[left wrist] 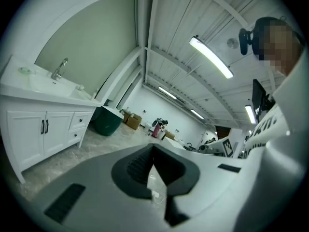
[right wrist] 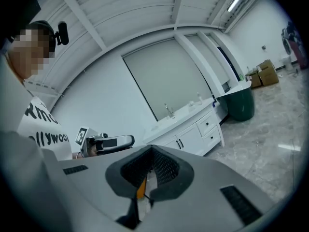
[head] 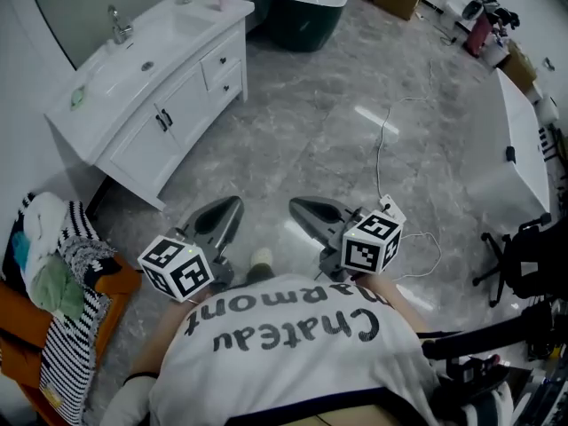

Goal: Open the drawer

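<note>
Facing lower right, drawers (head: 223,60) shut; vanity (head: 189,106) runs diagonally.

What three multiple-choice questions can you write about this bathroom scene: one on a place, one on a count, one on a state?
1. Where in the head view is the white vanity?
A. upper left
B. lower right
C. centre

2. How many drawers does it have?
A. one
B. two
C. five

3. In what state are the drawers?
A. pulled out
B. shut
C. taken off

Answers:
1 A, it fills the upper left corner of that view.
2 B, two fronts are stacked at its end near the dark tub.
3 B, both fronts sit flush with the cabinet face.
</note>
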Motion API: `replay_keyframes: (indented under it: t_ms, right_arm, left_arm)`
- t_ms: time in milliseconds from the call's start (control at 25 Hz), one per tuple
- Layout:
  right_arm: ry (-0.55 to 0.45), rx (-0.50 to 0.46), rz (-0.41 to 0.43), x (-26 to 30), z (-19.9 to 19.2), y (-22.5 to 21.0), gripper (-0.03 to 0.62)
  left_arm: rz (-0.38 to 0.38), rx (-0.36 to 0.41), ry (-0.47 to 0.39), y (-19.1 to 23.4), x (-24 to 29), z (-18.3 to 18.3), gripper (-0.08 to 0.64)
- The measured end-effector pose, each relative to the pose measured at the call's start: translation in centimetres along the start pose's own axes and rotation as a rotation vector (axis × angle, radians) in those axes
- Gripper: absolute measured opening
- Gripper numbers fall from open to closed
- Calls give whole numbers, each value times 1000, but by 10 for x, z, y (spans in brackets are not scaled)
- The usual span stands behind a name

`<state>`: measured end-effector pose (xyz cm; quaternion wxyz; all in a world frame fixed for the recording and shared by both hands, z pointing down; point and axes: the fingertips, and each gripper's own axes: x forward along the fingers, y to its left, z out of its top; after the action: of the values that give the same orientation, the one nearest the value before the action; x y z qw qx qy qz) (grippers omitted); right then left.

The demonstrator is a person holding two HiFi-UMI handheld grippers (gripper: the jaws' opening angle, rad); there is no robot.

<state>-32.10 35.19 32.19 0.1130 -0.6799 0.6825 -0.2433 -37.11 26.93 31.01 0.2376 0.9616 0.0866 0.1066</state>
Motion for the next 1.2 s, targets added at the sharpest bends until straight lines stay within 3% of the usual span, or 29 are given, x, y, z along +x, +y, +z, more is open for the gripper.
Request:
replay_keyframes:
  t_ms: [240, 480, 1080, 1200]
  right_arm:
    - [-5, -18, -49, 43, 36, -42, 3]
    - [-6, -5, -51, 70, 56, -61, 3]
    - [51, -21, 24, 142, 80, -100, 3]
    - [67, -14, 34, 149, 79, -106, 3]
  left_arm:
    - [-71, 31, 41, 46, 43, 38, 9]
    - [-56, 32, 37, 78, 63, 64, 9]
    - [-16, -7, 41, 137, 82, 88, 9]
    - [-2, -44, 52, 147, 85, 87, 9]
